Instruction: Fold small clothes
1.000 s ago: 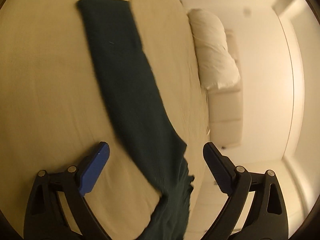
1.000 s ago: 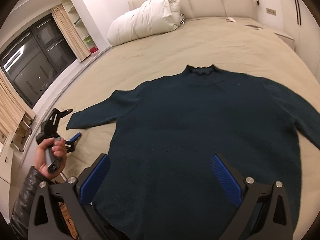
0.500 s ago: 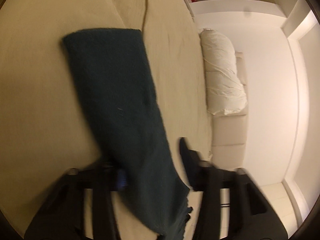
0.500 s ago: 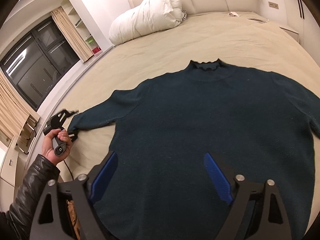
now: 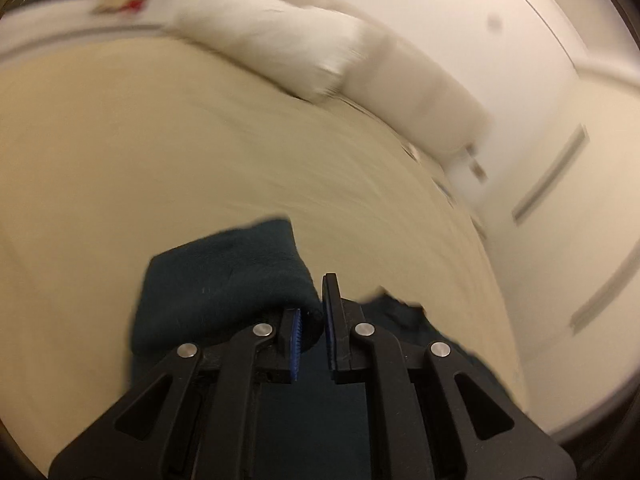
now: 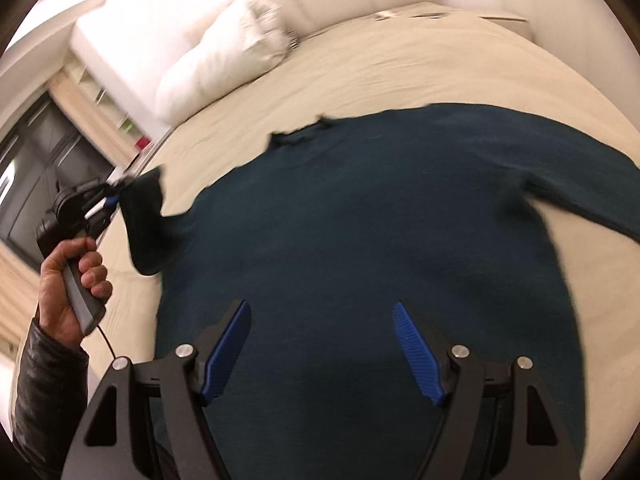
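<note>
A dark teal sweater [image 6: 380, 224] lies spread flat on the beige bed [image 6: 400, 68], neck pointing away. My left gripper [image 5: 312, 316] is shut on the cuff of the sweater's left sleeve [image 5: 228, 280] and holds it lifted off the bed; in the right wrist view the same gripper [image 6: 112, 196] shows at the left with the sleeve [image 6: 146, 220] hanging from it. My right gripper [image 6: 320, 328] is open and empty, hovering over the sweater's lower body. The other sleeve [image 6: 580, 184] lies flat at the right.
A white rolled duvet [image 6: 224, 64] lies against the cream headboard [image 6: 260, 4] at the far side of the bed; it also shows in the left wrist view [image 5: 280, 40]. A dark window and shelves [image 6: 48, 152] are at the left. Small items [image 6: 404, 14] lie near the headboard.
My left gripper has closed on the sleeve cuff and lifted it up and inward toward the sweater's body. My right gripper has stayed open over the hem, tilting slightly.
</note>
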A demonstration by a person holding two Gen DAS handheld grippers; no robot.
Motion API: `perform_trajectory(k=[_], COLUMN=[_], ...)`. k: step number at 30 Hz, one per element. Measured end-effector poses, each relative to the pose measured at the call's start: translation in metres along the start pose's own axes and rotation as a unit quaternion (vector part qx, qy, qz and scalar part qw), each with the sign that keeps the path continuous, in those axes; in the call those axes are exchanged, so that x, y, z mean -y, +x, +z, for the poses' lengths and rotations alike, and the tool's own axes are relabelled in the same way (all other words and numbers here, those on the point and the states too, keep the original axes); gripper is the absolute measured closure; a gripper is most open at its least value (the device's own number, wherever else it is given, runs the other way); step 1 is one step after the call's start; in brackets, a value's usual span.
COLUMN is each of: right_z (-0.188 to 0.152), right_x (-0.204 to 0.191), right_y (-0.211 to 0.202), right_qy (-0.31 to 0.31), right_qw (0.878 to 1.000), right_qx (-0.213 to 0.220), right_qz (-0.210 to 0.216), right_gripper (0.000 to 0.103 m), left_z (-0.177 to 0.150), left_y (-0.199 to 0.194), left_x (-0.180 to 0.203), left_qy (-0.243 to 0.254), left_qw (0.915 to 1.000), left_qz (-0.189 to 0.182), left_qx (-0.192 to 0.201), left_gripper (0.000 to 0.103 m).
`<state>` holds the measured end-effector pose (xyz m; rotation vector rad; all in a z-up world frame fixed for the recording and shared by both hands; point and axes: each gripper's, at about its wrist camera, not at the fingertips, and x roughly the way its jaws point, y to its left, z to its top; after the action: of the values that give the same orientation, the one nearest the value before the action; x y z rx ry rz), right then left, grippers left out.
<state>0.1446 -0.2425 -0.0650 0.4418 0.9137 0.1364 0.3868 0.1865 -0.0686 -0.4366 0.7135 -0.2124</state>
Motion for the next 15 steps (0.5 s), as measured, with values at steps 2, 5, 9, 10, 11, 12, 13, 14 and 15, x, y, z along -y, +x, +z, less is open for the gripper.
perform_trajectory(k=[2, 5, 9, 10, 11, 12, 13, 14, 15], right_z=[0.006, 0.015, 0.024, 0.027, 0.029, 0.030, 0.033, 0.037, 0.038], right_x=[0.023, 0.053, 0.093, 0.101, 0.108, 0.112, 0.116, 0.119, 0.118], right_y=[-0.008, -0.018, -0.023, -0.023, -0.022, -0.021, -0.018, -0.013, -0.010], right_qy=[0.021, 0.046, 0.087, 0.093, 0.097, 0.099, 0.104, 0.105, 0.104], right_qw=[1.000, 0.998, 0.995, 0.994, 0.994, 0.993, 0.993, 0.993, 0.993], right_qx=[0.011, 0.027, 0.036, 0.036, 0.036, 0.035, 0.034, 0.031, 0.028], right_qz=[-0.007, -0.022, -0.038, -0.041, -0.043, -0.043, -0.041, -0.039, -0.037], right_gripper=[0.027, 0.027, 0.027, 0.026, 0.023, 0.020, 0.019, 0.019, 0.019], left_z=[-0.017, -0.062, -0.145, -0.158, -0.165, -0.166, -0.164, -0.164, -0.158], left_y=[0.032, 0.077, 0.129, 0.141, 0.147, 0.148, 0.147, 0.143, 0.138], left_x=[0.061, 0.142, 0.188, 0.187, 0.184, 0.179, 0.175, 0.175, 0.168], left_qy=[0.067, 0.180, 0.273, 0.278, 0.279, 0.282, 0.283, 0.280, 0.276], left_qw=[0.9975, 0.9821, 0.9521, 0.9468, 0.9443, 0.9436, 0.9432, 0.9428, 0.9426], left_qz=[-0.011, -0.017, 0.014, 0.024, 0.032, 0.035, 0.031, 0.025, 0.014], left_qx=[-0.020, -0.054, -0.137, -0.160, -0.171, -0.170, -0.172, -0.179, -0.187], left_gripper=[0.094, 0.094, 0.094, 0.094, 0.094, 0.094, 0.094, 0.094, 0.093])
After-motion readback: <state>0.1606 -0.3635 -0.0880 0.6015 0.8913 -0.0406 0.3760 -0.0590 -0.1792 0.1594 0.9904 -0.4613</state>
